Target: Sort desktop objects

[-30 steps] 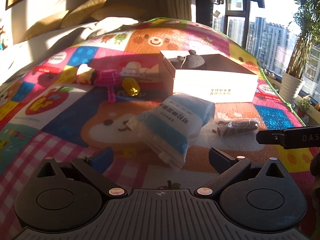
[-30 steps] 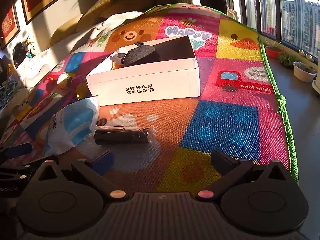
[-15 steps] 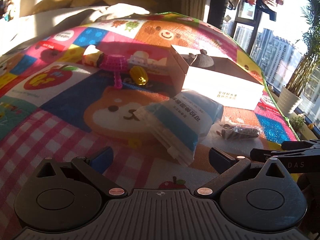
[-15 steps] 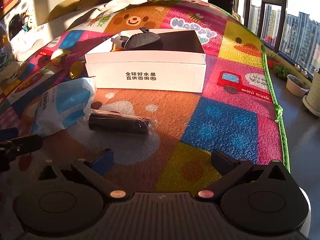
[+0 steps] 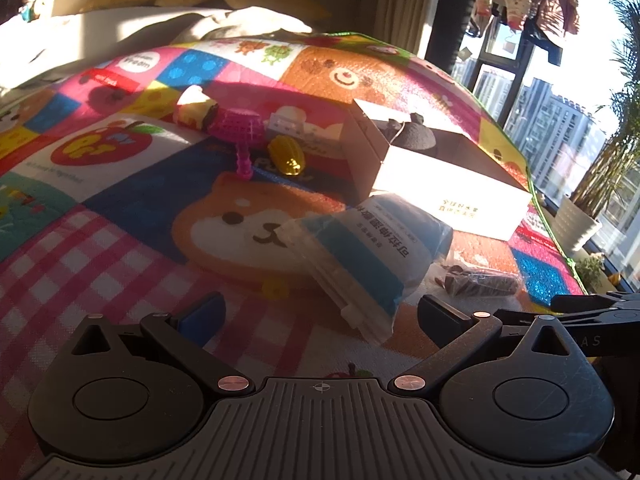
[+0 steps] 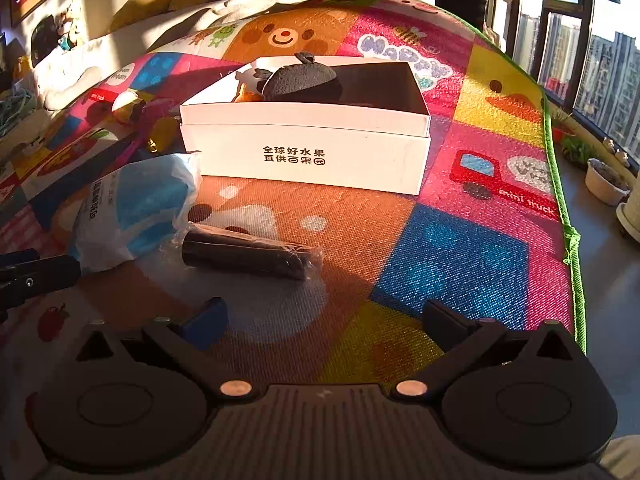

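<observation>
The 2 grippers, left gripper [image 5: 320, 314] and right gripper [image 6: 326, 320], are hanging wide apart, holding nothing. The blue bag [image 5: 360, 256] is lying beside the white box [image 6: 304, 152]. It looks soft, light, slippery; pinching its edge seems best.

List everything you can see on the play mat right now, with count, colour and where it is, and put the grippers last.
white box: 1, white with dark inside, open, middle of the mat
dark round pouch: 1, charcoal, inside the box at its left end
blue and white bag: 1, lying in front of the box's left corner
dark roll in clear wrap: 1, brown-black, right of the bag
pink toy: 1, magenta, left of the box
yellow toy: 1, golden, beside the pink toy
play mat: 1, multicoloured cartoon print, under everything
left gripper: 1, black, open, facing the bag
right gripper: 1, black, open, facing the roll
</observation>
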The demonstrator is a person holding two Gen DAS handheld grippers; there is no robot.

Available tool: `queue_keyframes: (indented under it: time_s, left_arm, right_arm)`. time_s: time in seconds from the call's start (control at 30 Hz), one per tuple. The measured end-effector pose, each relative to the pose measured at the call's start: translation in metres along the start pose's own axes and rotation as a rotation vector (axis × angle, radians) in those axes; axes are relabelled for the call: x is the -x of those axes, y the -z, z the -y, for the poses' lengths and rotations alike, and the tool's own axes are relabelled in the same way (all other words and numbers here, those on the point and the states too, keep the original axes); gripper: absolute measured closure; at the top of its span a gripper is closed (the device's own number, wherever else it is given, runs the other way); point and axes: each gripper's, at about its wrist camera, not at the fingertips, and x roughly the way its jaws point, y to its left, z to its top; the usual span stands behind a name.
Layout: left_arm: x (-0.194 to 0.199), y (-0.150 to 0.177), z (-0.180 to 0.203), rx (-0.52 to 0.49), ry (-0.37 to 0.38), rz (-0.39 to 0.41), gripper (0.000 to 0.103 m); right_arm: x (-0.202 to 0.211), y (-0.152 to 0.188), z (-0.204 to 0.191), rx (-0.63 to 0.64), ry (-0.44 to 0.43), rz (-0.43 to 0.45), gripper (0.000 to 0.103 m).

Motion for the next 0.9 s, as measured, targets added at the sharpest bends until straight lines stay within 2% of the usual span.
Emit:
queue_keyframes:
  time_s: [0.1, 0.17, 0.2, 0.27, 0.3, 0.33, 0.4, 0.5, 0.6, 0.77, 0.9]
  left_arm:
    - [-0.001, -0.004, 0.007, -0.022, -0.017, -0.014, 0.0]
    - [0.001, -0.008, 0.007, 0.02, 0.056, -0.016, 0.0]
    - [0.001, -0.006, 0.008, 0.031, 0.066, -0.013, 0.0]
    - [0.001, 0.002, 0.007, 0.097, 0.097, 0.02, 0.0]
    - [0.0, 0.006, 0.01, 0.092, 0.093, 0.021, 0.0]
    - [0.0, 0.007, 0.016, 0.04, 0.078, 0.019, 0.0]
    - [-0.001, 0.006, 0.016, 0.009, 0.109, 0.0, 0.0]
    - [0.0, 0.006, 0.006, 0.075, 0.157, 0.021, 0.0]
    - [0.0, 0.006, 0.0, 0.114, 0.184, 0.03, 0.0]
    - [0.002, 0.007, -0.007, 0.166, 0.221, 0.048, 0.0]
    - [0.002, 0.008, -0.011, 0.189, 0.239, 0.053, 0.0]
  right_arm:
    - [-0.002, -0.001, 0.009, -0.022, -0.034, 0.022, 0.0]
    - [0.0, -0.004, 0.014, -0.023, -0.061, 0.018, 0.0]
    - [-0.001, -0.005, 0.018, -0.032, -0.073, 0.015, 0.0]
    - [-0.001, -0.005, 0.021, 0.0, -0.037, 0.02, 0.0]
    - [-0.002, -0.004, 0.024, 0.002, -0.016, 0.02, 0.0]
    - [-0.003, -0.002, 0.028, -0.024, -0.031, 0.016, 0.0]
    - [0.002, -0.001, 0.03, -0.065, -0.068, 0.04, 0.0]
    - [0.001, 0.001, 0.021, -0.032, -0.021, 0.036, 0.0]
    - [0.006, 0.003, 0.021, -0.055, 0.027, 0.053, 0.0]
    - [0.012, 0.011, 0.025, -0.06, 0.013, 0.034, 0.0]
    - [0.023, 0.017, 0.021, -0.04, 0.013, 0.081, 0.0]
